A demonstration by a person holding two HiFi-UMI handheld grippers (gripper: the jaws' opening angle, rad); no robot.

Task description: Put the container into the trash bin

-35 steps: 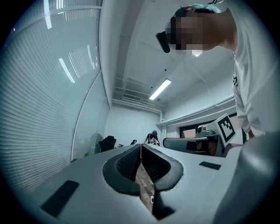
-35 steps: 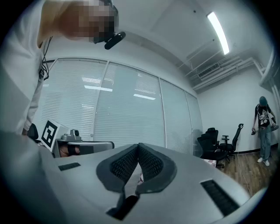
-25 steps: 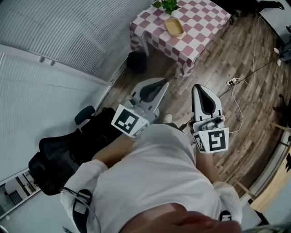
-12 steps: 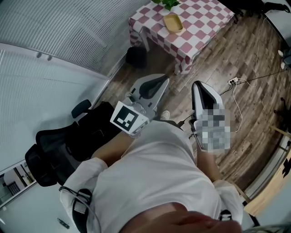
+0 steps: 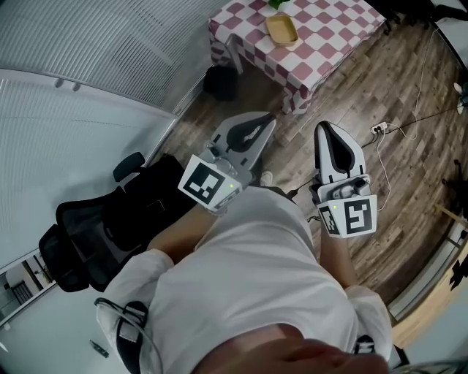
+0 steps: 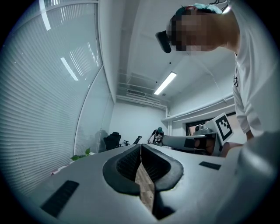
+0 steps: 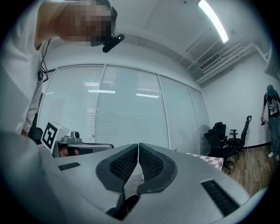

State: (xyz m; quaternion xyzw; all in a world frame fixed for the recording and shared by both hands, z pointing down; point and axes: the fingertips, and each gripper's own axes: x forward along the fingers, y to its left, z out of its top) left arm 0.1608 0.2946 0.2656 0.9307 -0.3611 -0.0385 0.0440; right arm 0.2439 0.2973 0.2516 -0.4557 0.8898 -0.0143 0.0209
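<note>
A tan, shallow container point(image 5: 281, 28) lies on a table with a red-and-white checked cloth point(image 5: 322, 36) at the top of the head view. On the floor by the table's left corner stands a dark trash bin point(image 5: 219, 82). My left gripper point(image 5: 270, 117) and right gripper point(image 5: 326, 126) are held level in front of the person's body, well short of the table, both shut and empty. In the left gripper view the left gripper point(image 6: 141, 145) has its pads pressed together, and so does the right gripper point(image 7: 138, 144) in the right gripper view.
A black office chair point(image 5: 102, 226) stands at the left by a glass wall with blinds point(image 5: 88, 66). A power strip with white cable point(image 5: 379, 130) lies on the wooden floor at the right. A green plant point(image 5: 275, 4) sits on the table. Another person point(image 7: 274, 118) stands far right.
The table and container have slid toward the top edge of the head view. Both grippers sit a little lower and further right in it, still shut.
</note>
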